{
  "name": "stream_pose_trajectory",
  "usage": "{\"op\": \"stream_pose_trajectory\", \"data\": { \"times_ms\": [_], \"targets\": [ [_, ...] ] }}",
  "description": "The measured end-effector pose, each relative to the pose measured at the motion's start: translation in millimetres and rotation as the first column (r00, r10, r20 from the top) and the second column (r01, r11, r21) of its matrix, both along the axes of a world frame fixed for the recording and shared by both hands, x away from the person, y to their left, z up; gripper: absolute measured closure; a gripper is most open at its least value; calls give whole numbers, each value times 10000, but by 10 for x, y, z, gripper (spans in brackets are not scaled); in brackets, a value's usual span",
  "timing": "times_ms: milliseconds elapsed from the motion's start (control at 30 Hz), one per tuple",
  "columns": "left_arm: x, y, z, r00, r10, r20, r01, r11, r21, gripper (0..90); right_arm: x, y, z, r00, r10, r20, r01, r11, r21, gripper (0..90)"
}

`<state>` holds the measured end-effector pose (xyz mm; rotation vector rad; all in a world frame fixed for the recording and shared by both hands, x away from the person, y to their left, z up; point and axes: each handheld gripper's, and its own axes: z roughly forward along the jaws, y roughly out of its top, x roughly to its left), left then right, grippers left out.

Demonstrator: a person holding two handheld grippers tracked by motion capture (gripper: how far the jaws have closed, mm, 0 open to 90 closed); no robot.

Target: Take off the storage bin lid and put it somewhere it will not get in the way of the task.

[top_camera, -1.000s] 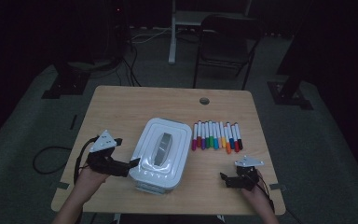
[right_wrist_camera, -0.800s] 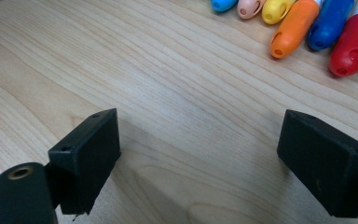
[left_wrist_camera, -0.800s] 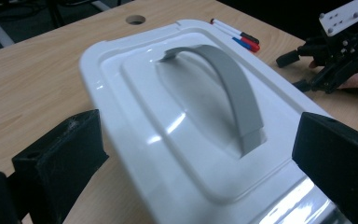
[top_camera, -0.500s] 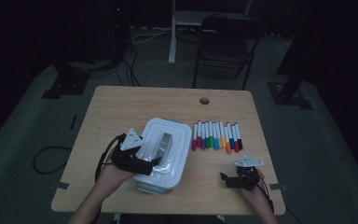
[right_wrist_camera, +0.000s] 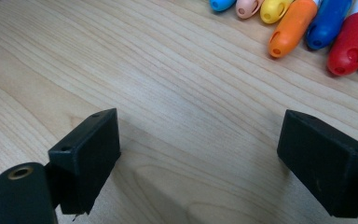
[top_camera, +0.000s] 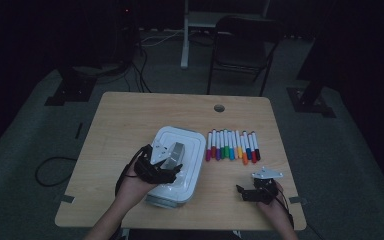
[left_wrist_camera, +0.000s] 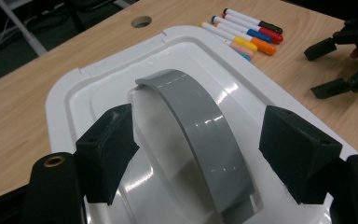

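Note:
A white lidded box [top_camera: 190, 150] stands at the middle of the wooden table [top_camera: 125, 125], with a grey arched handle [top_camera: 174, 153] on its lid. My left gripper [top_camera: 169, 169] hangs over the lid. In the left gripper view its jaws [left_wrist_camera: 200, 133] straddle the handle [left_wrist_camera: 205, 140]; they have just been closing, a gap stays on each side, and the pads touch nothing. My right gripper [top_camera: 243, 193] rests open near the front right edge, over bare wood [right_wrist_camera: 200, 149]. A row of coloured markers [top_camera: 231, 145] lies right of the box.
Marker caps [right_wrist_camera: 303, 23] lie just ahead of the right jaws. A round cable hole [top_camera: 219, 108] sits near the table's far edge. A chair [top_camera: 240, 45] and stand legs are on the floor behind. The right gripper [left_wrist_camera: 328, 67] shows beyond the box lid [left_wrist_camera: 98, 88].
My left gripper moved right from the table beside the box onto the lid, ending over the grey handle, with its jaws narrower. The right gripper has stayed put.

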<state>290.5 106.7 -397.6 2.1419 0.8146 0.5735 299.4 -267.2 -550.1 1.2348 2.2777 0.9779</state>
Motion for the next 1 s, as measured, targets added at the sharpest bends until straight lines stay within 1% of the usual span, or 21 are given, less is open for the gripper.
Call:
{"op": "stream_pose_trajectory", "data": {
  "times_ms": [33,133,233,267,300,400,433,500,533,567,600,733,900,1000],
  "targets": [
    [1,-4,-8,10000,17,49,-17,10000,26,330,0,0,0,10000,0,0,0,10000,0,125],
    [13,-21,-37,9999,89,-69,-90,9999,-45,362,0,0,0,10000,1,0,-1,10000,0,125],
    [20,-23,-55,9999,85,-109,-86,9999,-115,426,0,0,0,10000,1,0,-1,10000,1,125],
    [21,-23,-59,9999,73,-83,-74,9999,-78,451,0,0,0,10000,1,1,-1,10000,1,125],
    [24,-22,-68,10000,-1,-71,0,10000,-41,463,0,0,0,10000,0,1,0,10000,1,125],
    [26,-24,-91,10000,-40,-54,40,9999,-126,474,0,0,0,10000,0,1,0,10000,2,125],
    [21,-30,-96,10000,-31,-35,31,9999,-161,492,0,0,0,10000,2,0,-2,10000,1,125],
    [16,-37,-106,10000,-7,-60,5,9995,-300,547,0,0,0,10000,-1,-2,1,10000,2,125],
    [18,-37,-110,10000,28,-56,-30,9994,-354,552,0,0,0,10000,1,0,-1,10000,2,125],
    [21,-32,-111,9999,69,-135,-75,9990,-450,557,0,0,0,10000,0,0,0,10000,3,125],
    [24,-25,-113,9996,138,-246,-154,9979,-631,565,0,0,0,10000,0,-1,0,10000,3,125],
    [23,-5,-115,9987,371,-344,-399,9955,-861,591,0,0,0,10000,-4,-7,4,10000,8,125],
    [9,44,-79,9981,527,-329,-566,9896,-1326,637,0,0,1,10000,-3,-8,3,10000,7,125],
    [-8,68,-26,9986,404,-347,-456,9853,-1649,671,0,0,0,10000,-1,-1,1,10000,3,125]
  ]
}}
